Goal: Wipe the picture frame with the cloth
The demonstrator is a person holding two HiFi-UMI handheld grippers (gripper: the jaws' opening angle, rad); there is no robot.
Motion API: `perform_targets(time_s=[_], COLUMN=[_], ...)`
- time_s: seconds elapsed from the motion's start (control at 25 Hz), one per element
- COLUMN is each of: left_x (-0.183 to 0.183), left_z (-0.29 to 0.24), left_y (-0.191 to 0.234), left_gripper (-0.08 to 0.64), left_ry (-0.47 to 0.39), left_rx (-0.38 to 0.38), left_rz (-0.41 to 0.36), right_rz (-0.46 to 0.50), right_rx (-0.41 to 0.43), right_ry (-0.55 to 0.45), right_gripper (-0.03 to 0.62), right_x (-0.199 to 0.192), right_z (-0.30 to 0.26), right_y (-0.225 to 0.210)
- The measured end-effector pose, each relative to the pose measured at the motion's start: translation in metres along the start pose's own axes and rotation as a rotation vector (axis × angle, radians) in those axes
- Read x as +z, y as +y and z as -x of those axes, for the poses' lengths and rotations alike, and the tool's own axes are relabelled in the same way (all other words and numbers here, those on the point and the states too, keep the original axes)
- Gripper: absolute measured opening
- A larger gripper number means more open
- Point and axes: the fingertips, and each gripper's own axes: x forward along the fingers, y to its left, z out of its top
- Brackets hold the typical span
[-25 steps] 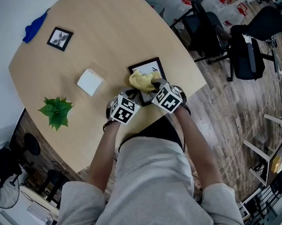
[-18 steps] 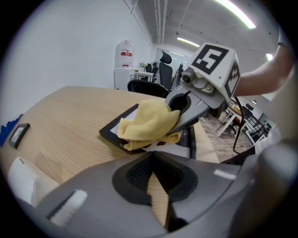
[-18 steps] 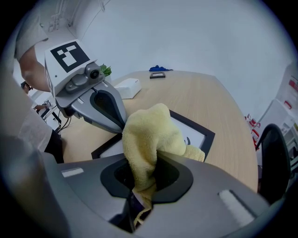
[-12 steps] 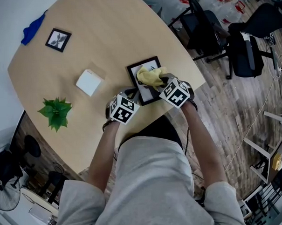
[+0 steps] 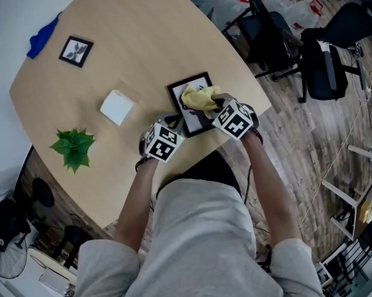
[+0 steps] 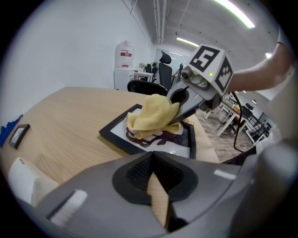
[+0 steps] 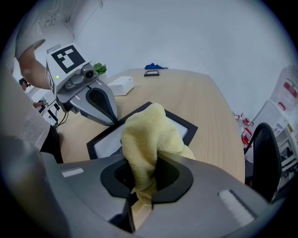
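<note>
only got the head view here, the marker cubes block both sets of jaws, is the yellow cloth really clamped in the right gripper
Observer: Yes. The right gripper view shows the right gripper shut on a fold of the yellow terry cloth, and the rest of the cloth is bunched ahead of the jaws.
Operator: ok and the left one, is it gripping the frame
Observer: No. In the left gripper view the left gripper has its jaws together with nothing between them. The black rectangular picture frame lies flat ahead of them.
</note>
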Motion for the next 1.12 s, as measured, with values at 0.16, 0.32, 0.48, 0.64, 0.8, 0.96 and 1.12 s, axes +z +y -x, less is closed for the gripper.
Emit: perform_targets(time_s=[0.16, 0.32, 0.48, 0.64, 0.8, 0.96, 1.12], left_x=[0.000, 0.000, 0.000, 0.000, 0.001, 0.001, -0.001], left_z=[0.000, -0.001, -0.001, 0.000, 0.000, 0.000, 0.000], left_y=[-0.001, 0.000, 0.000, 0.000, -0.001, 0.000, -0.002], left_gripper=[0.054, 0.054, 0.054, 0.054, 0.054, 0.054, 0.054], left_ry=[0.001, -0.003, -0.004, -0.002, 0.001, 0.004, 0.002], left_rx=[-0.004, -0.004, -0.008, -0.003, -0.003, 0.002, 0.004], left_rz=[0.004, 0.006, 0.007, 0.004, 0.004, 0.004, 0.001], right_rz=[-0.006, 0.003, -0.008, -0.015, -0.078, -0.159, -0.223], right_rx=[0.003, -0.004, -0.023, -0.017, -0.023, -0.056, -0.087], right_ry=[-0.001, -0.003, -0.016, -0.023, -0.062, -0.108, -0.108], right_gripper=[0.049, 0.049, 0.049, 0.049, 0.049, 0.049, 0.049], right_x=[-0.001, 0.002, 0.003, 0.002, 0.001, -0.002, -0.022], right_z=[0.001, 0.005, 0.013, 0.017, 0.019, 0.023, 0.031], right_y=[0.000, -0.003, -0.011, -0.014, -0.016, -0.021, -0.026])
